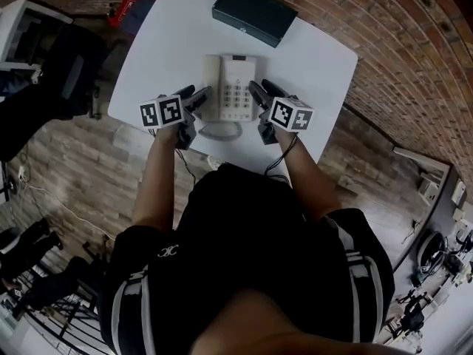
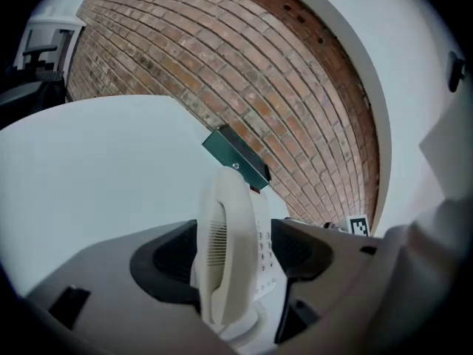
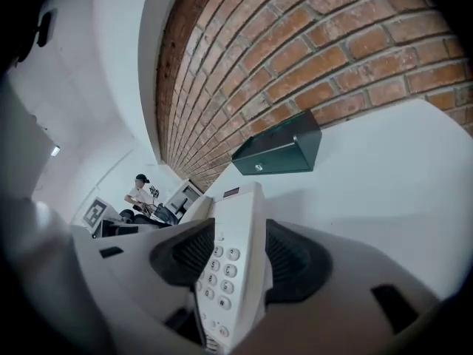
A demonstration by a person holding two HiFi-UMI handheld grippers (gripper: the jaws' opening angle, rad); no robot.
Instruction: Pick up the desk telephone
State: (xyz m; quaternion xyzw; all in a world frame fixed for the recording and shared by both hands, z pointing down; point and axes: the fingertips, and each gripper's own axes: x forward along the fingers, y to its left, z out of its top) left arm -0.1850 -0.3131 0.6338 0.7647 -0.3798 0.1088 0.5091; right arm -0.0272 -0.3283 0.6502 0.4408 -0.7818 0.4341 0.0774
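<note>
A cream desk telephone point(image 1: 235, 87) lies flat in the middle of the white table point(image 1: 159, 50), its handset point(image 2: 222, 250) on the left and its keypad point(image 3: 222, 272) on the right. My left gripper point(image 1: 195, 95) is at the phone's left edge, open, and in the left gripper view point(image 2: 235, 256) its jaws straddle the handset side. At the right edge my right gripper point(image 1: 261, 91) is open too, and in the right gripper view point(image 3: 235, 259) the keypad side sits between its pads. I see no pad pressing on the phone.
A dark green box point(image 1: 255, 13) lies at the table's far edge, behind the phone. The phone's cord point(image 1: 220, 130) curls off its near end. A brick wall point(image 1: 399, 58) runs along the right, and a black chair point(image 1: 66, 72) stands left of the table.
</note>
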